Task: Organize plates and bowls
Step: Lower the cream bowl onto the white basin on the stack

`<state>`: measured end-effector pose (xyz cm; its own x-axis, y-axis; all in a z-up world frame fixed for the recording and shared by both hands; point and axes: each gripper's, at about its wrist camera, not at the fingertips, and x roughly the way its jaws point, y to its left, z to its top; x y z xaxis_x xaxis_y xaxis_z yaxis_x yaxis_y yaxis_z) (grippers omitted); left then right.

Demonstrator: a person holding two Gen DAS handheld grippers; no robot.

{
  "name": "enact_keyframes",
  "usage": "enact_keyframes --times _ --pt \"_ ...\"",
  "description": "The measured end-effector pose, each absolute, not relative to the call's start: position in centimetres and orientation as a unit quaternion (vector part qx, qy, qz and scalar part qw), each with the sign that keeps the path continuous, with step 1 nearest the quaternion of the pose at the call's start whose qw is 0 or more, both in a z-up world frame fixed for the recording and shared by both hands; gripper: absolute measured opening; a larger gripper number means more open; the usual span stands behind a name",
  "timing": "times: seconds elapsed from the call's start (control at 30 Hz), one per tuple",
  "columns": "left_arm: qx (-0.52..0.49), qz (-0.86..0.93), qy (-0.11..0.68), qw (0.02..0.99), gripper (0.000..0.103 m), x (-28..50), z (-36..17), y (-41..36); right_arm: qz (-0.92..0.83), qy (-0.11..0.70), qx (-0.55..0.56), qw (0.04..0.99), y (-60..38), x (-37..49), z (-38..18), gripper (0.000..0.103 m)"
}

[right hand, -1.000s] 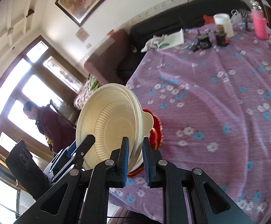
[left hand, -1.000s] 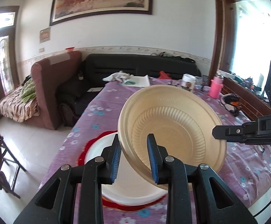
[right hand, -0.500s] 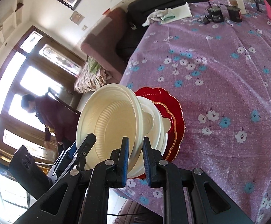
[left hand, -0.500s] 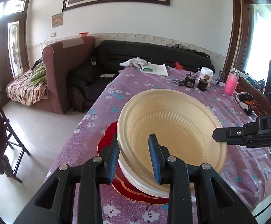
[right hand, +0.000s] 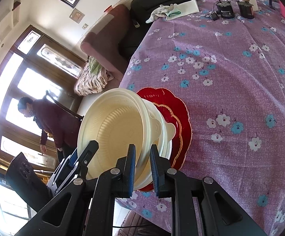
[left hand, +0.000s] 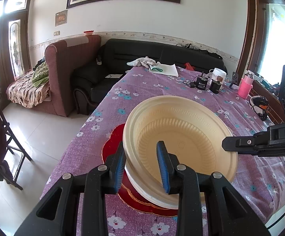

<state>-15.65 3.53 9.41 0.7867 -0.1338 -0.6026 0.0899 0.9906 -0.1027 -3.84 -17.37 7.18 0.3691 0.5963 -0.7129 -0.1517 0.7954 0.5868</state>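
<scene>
A living room with a dark sofa [left hand: 162, 53] and a brown armchair [left hand: 69, 66] lies behind a bench draped in a purple flowered cloth [left hand: 142, 90]. From the left wrist, the cream bowl [left hand: 181, 143] hangs tilted over a stack at the near end of the bench: a white bowl [left hand: 142, 188] sitting on a red scalloped plate [left hand: 113, 147]. The left gripper [left hand: 141, 165] straddles the cream bowl's near-left rim, one finger outside the wall and one inside; the fingers look clenched on that rim, though the gap between the pads is wide enough that the hold may be loose. The right gripper [left hand: 227, 144] reaches in from the right side and meets the opposite rim. From the right wrist, the right gripper [right hand: 142, 167] is clenched on the cream bowl's [right hand: 115, 129] rim, pads close on either side of the wall, and the left gripper [right hand: 83, 157] shows at the far rim. Here the cream bowl's base points toward the white bowl [right hand: 166, 133], which rests on the red scalloped plate [right hand: 181, 118]; its underside seems to be touching or just short of nesting. The bowl lies directly between the two sets of fingers, mouth tilted toward the cameras, so seating it probably calls for levelling and lowering both sides together.
</scene>
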Motion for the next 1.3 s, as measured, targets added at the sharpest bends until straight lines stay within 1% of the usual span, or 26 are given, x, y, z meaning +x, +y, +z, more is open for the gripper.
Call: enact_keyframes --times 1.3 --pt "-0.020 -0.041 0.322 0.946 0.032 -15.59 8.94 3.49 0.232 0.514 0.209 0.799 -16.89 -3.67 6.82 0.018"
